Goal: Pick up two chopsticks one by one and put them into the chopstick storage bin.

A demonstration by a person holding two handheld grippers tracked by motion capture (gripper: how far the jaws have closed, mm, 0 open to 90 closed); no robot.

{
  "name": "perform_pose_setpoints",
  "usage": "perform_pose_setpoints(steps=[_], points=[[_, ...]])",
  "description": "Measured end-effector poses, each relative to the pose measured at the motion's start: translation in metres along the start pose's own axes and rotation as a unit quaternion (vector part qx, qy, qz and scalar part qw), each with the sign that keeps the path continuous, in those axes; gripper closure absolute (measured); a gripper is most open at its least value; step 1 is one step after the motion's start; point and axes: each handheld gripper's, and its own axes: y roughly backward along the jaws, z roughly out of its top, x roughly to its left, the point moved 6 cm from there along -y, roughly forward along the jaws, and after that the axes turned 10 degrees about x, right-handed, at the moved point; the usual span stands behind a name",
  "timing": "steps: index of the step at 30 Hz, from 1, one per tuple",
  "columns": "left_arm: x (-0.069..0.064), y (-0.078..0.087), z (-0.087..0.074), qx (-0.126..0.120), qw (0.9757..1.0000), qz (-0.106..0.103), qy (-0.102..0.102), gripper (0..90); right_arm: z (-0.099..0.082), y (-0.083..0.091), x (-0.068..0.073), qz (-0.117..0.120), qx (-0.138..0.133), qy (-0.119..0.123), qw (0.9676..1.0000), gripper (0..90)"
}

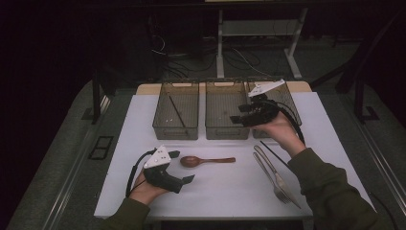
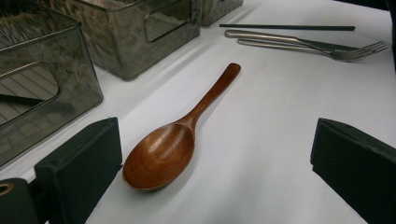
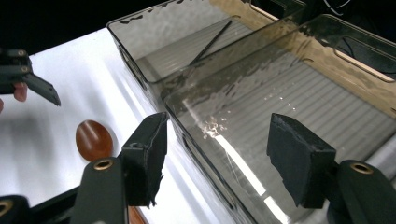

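A brown wooden spoon (image 1: 206, 161) lies on the white table top (image 1: 220, 191), bowl toward my left gripper (image 1: 182, 166). That gripper rests low at the front left and is open. In the left gripper view the spoon's bowl (image 2: 159, 156) sits between the jaws of the left gripper (image 2: 217, 140), close to the left one and not touched. My right gripper (image 1: 235, 119) hangs open and empty over the near wall of the middle bin (image 1: 225, 132). The right gripper view shows the right gripper (image 3: 219, 149) with only the bin floor (image 3: 289, 93) beyond its jaws.
Three clear bins stand in a row at the back; the left bin (image 1: 174, 130) holds a black chopstick (image 3: 212, 42), and the right bin (image 1: 289, 103) is behind my right hand. A fork (image 1: 282, 195), a knife (image 1: 290, 193) and another black chopstick (image 1: 273, 152) lie at the front right.
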Motion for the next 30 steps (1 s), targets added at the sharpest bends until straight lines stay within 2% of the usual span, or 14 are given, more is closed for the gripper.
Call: perform_pose_setpoints(steps=[12, 17, 22, 24, 30], points=[[0.001, -0.001, 0.000, 0.002, 1.0000, 0.002, 0.000, 1.0, -0.040, 0.030, -0.009, -0.025, -0.022, -0.008, 0.9994, 36.9], [0.000, -0.001, 0.001, 0.002, 1.0000, 0.003, 0.001, 1.0, -0.061, 0.046, -0.012, -0.021, -0.036, -0.018, 0.9990, 38.6], [0.000, 0.000, 0.001, -0.002, 1.0000, 0.004, 0.001, 1.0, -0.082, 0.055, -0.016, -0.038, -0.034, -0.028, 0.9983, 37.1], [0.000, 0.001, 0.001, -0.003, 1.0000, 0.005, 0.001, 1.0, -0.091, 0.058, -0.016, -0.032, -0.034, -0.032, 0.9984, 40.5], [0.000, 0.002, 0.002, -0.004, 1.0000, 0.007, 0.000, 1.0, -0.114, 0.065, -0.017, -0.041, -0.024, -0.041, 0.9980, 45.1]])
